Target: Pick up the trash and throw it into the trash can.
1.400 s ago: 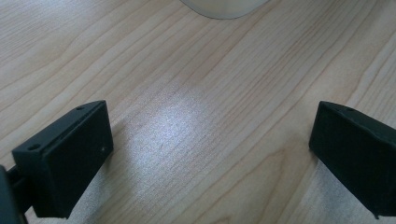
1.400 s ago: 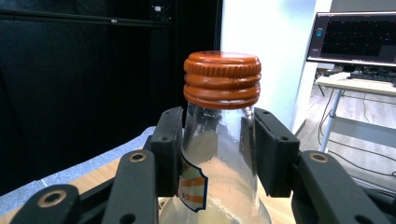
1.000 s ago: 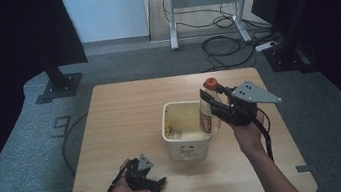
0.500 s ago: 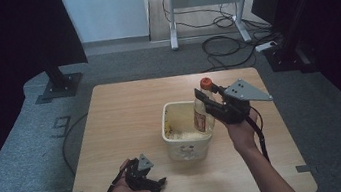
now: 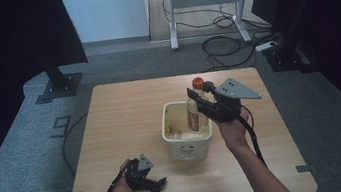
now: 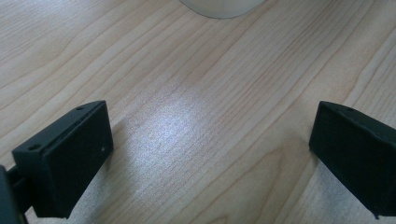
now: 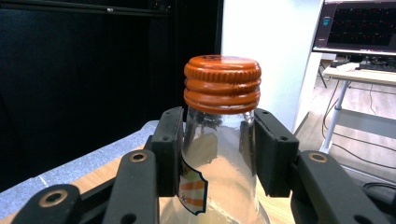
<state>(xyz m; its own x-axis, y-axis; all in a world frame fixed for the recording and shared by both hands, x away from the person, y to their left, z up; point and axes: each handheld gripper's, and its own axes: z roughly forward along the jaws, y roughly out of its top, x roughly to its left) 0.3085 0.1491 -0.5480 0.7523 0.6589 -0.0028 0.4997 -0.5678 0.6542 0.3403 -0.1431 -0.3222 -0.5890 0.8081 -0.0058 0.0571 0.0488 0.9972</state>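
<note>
A glass bottle with an orange cap and pale liquid stands upright, its lower part inside the cream square tub at the table's middle. My right gripper is shut on the bottle's neck just under the cap, one pad on each side of the glass. Near the table's front edge my left gripper rests open on the wood, its jaws wide apart with nothing between them; the tub's base shows just ahead of it.
The wooden table has bare wood left of and behind the tub. A white desk with cables on the floor stands beyond the table. A black stand base sits at the back left.
My right gripper has carried the bottle leftward over the tub and lowered it so its bottom is inside. The left gripper has stayed put.
</note>
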